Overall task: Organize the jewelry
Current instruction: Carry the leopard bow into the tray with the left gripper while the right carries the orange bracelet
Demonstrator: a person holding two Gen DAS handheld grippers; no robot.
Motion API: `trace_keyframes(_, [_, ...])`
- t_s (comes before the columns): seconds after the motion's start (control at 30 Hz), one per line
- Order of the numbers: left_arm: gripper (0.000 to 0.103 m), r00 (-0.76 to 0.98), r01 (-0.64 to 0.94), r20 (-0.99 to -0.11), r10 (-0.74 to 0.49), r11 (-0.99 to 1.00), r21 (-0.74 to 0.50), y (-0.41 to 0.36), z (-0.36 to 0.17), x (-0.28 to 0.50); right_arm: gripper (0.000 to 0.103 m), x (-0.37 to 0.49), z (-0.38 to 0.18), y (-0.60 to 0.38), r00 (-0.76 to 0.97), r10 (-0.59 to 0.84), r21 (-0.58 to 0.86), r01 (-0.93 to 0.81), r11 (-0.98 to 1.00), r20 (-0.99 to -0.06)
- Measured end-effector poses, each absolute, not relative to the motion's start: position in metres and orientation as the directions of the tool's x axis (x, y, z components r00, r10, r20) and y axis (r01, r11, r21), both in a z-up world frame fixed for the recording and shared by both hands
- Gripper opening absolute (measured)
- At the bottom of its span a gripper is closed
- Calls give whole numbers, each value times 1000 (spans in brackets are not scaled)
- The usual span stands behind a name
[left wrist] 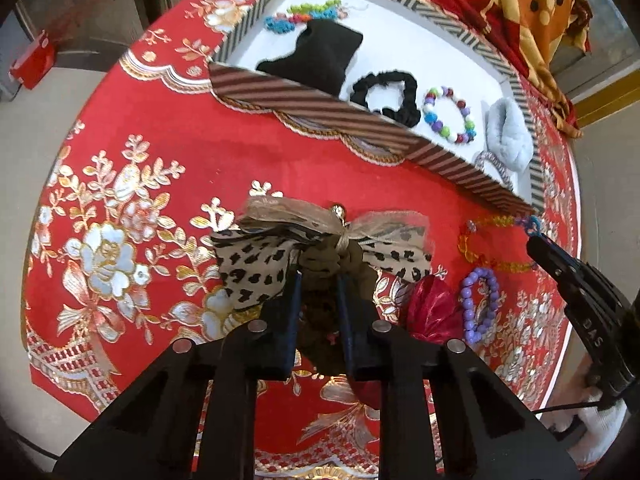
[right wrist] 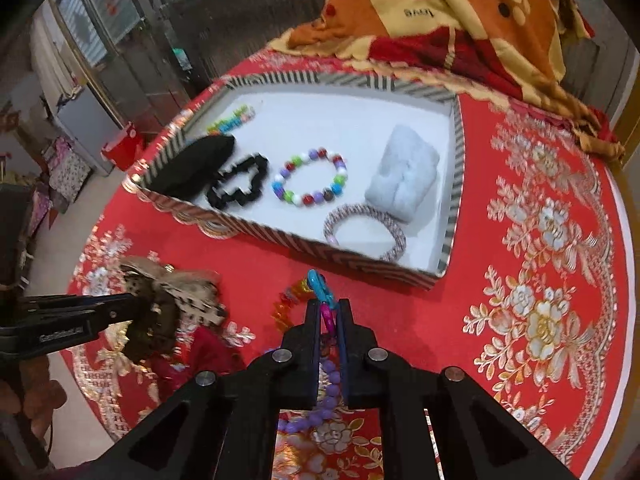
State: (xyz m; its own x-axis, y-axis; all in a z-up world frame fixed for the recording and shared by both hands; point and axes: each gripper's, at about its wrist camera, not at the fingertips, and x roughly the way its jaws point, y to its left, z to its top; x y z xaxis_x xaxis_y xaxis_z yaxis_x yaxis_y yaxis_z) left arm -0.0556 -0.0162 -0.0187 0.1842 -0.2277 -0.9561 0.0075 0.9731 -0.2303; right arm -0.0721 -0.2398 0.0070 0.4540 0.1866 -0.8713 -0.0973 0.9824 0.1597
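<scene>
Your left tool [left wrist: 318, 280] sits closed on the dark olive scrunchie [left wrist: 340, 260] at the knot of the leopard-print bow [left wrist: 256, 268], both pads pressed into the fabric. That bow lies on the red floral tabletop [left wrist: 160, 168], with a red mesh scrunchie [left wrist: 430, 308] and a purple bead bracelet [left wrist: 478, 304] just beside it on the right.

Your right tool [right wrist: 329, 312] is clamped narrow on the clasp end of a beaded strand: the blue clasp [right wrist: 320, 286] sticks out past the fingertips and a pink link sits between the pads, while the orange-and-yellow beaded strand [right wrist: 286, 304] curls away to the left on the cloth.

Farther out stands the striped tray [right wrist: 280, 236] with a white floor. Inside it, from left to right, lie a black pouch [right wrist: 192, 172], a black scrunchie [right wrist: 240, 184], a multicoloured bead bracelet [right wrist: 310, 178], a twisted bangle [right wrist: 364, 232] and a pale grey fluffy scrunchie [right wrist: 404, 176]; a green-and-blue bead string [right wrist: 232, 118] rests at the far left corner. A patterned orange blanket [right wrist: 440, 16] is heaped beyond the tray.
</scene>
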Motion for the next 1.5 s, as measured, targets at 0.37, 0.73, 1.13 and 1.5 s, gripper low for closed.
trace_keyframes(0.37, [13, 219, 6, -941, -259, 964, -264, -9, 0, -66, 7, -82, 44, -238, 513, 207, 170, -119, 978, -833])
trace_keyframes(0.73, [33, 149, 18, -966, -212, 977, -211, -38, -38, -69, 7, -94, 49, -239, 508, 209, 172, -121, 978, -836])
trace_keyframes(1.13, [14, 278, 72, -929, -244, 970, -233, -22, 19, -69, 7, -89, 68, -240, 548, 230, 188, -132, 973, -804])
trace_keyframes(1.5, [13, 380, 103, -887, -263, 965, -242, -23, 72, -30, 7, -64, 85, -233, 569, 228, 173, -150, 973, -790])
